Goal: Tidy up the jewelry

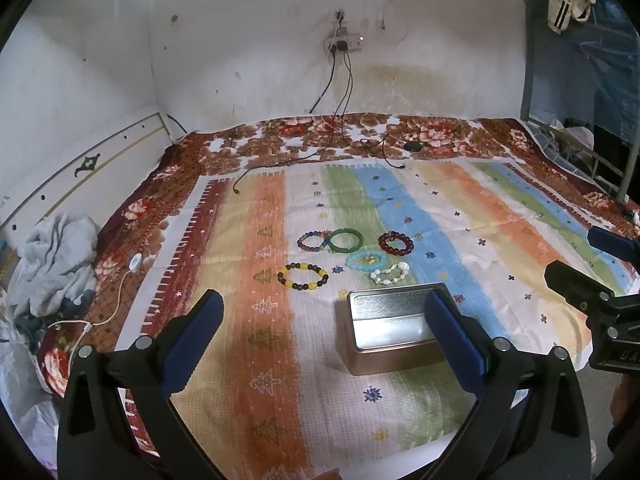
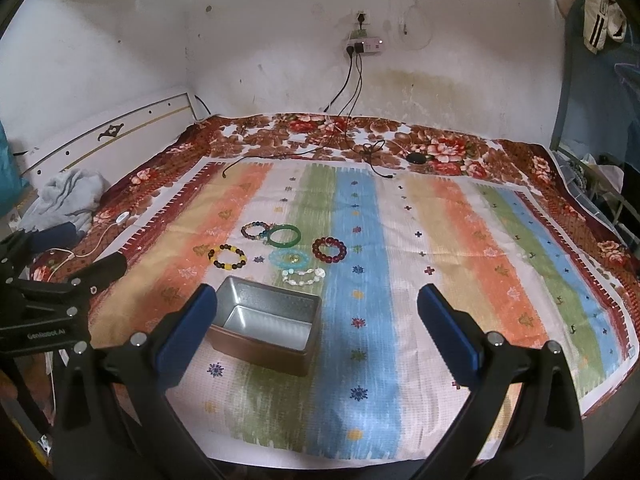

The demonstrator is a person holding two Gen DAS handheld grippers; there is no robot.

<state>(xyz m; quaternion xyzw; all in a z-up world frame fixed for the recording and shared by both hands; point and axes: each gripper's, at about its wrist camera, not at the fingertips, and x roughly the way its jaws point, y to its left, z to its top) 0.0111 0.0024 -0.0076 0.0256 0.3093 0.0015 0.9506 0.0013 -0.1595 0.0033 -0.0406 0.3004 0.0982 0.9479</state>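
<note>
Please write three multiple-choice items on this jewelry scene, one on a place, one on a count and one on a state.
1. Where does the white shell bracelet lie relative to the metal tin?
A. Inside it
B. Just beyond its far edge
C. Under it

2. How many bracelets lie on the striped cloth?
A. Four
B. Six
C. Eight

3. What state is the tin in?
A. Open and empty
B. Closed with a lid
C. Open with a bangle inside

Answers: 1 B, it rests on the cloth behind the tin. 2 B, beside it lie the green bangle, dark red, turquoise, yellow-and-black and multicolour bracelets. 3 A, its bare shiny floor shows.
</note>
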